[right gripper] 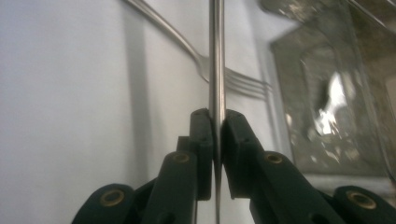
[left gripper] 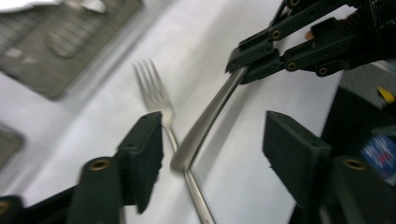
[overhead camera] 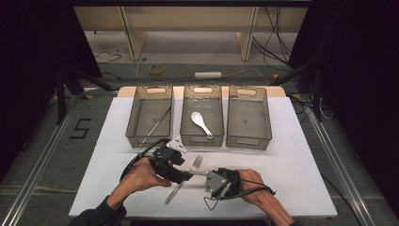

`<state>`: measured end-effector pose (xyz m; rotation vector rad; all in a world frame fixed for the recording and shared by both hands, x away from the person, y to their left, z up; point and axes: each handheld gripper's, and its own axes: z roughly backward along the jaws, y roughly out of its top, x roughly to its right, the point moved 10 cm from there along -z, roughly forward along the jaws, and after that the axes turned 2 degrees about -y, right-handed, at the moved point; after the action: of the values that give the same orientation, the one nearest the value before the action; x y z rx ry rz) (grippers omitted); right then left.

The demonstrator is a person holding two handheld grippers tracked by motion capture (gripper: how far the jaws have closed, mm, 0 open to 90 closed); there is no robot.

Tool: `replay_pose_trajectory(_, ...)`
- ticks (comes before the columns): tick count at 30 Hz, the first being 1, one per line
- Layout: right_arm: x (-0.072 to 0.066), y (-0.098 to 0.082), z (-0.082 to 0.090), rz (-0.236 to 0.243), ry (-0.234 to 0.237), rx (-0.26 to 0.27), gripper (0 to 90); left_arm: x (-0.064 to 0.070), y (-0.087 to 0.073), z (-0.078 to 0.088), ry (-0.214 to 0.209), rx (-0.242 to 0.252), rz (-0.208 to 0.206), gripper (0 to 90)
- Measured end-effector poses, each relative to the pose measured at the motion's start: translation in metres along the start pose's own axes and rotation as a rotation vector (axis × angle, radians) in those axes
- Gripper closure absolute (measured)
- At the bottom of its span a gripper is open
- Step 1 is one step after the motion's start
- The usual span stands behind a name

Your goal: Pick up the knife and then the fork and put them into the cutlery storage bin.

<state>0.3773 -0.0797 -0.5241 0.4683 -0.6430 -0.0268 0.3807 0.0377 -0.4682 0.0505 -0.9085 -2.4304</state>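
A steel fork (overhead camera: 195, 163) lies on the white table (overhead camera: 291, 165), tines toward the trays. My right gripper (overhead camera: 203, 174) is shut on a slim steel utensil (right gripper: 216, 56) and holds it above the table, edge-on in the right gripper view; I cannot tell what kind of utensil it is. The free end of that utensil (left gripper: 212, 107) reaches between the jaws of my left gripper (left gripper: 212, 140), which is open, with the fork (left gripper: 156, 95) lying under it. In the high view my left gripper (overhead camera: 185, 176) faces the right one, almost tip to tip.
Three clear trays stand in a row at the back. The left tray (overhead camera: 141, 117) holds a thin metal rod (overhead camera: 157, 121), the middle tray (overhead camera: 214, 110) a white spoon (overhead camera: 201, 122), and the right tray (overhead camera: 248, 117) nothing. Cables trail from both grippers.
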Motion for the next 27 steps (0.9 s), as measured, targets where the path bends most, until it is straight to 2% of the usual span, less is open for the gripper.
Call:
replay_pose_trajectory(2, 0.009, -0.007, 0.002, -0.062, -0.007, -0.005, 83.7, -0.004, 0.002, 0.004, 0.023, 0.043, 0.010, 30.1)
replay_pose_trajectory(6, 0.029, -0.020, 0.007, -0.148, -0.034, -0.014, 83.7, -0.010, 0.003, 0.007, 0.059, 0.095, 0.041, 25.5)
replay_pose_trajectory(9, 0.045, -0.028, 0.011, -0.229, -0.059, -0.009, 83.7, -0.014, -0.001, 0.004, 0.075, 0.115, 0.060, 22.4)
replay_pose_trajectory(15, 0.076, -0.042, 0.023, -0.337, -0.084, 0.014, 83.7, -0.021, -0.010, 0.000, 0.112, 0.172, 0.099, 19.2)
replay_pose_trajectory(19, 0.100, -0.049, 0.026, -0.416, -0.106, 0.023, 83.7, -0.026, -0.017, -0.001, 0.137, 0.187, 0.115, 18.4)
replay_pose_trajectory(24, 0.129, -0.053, 0.026, -0.487, -0.129, 0.028, 83.7, -0.030, -0.027, -0.002, 0.155, 0.174, 0.124, 18.3)
replay_pose_trajectory(27, 0.151, -0.055, 0.024, -0.561, -0.137, 0.035, 83.7, -0.030, -0.029, -0.001, 0.163, 0.184, 0.127, 18.2)
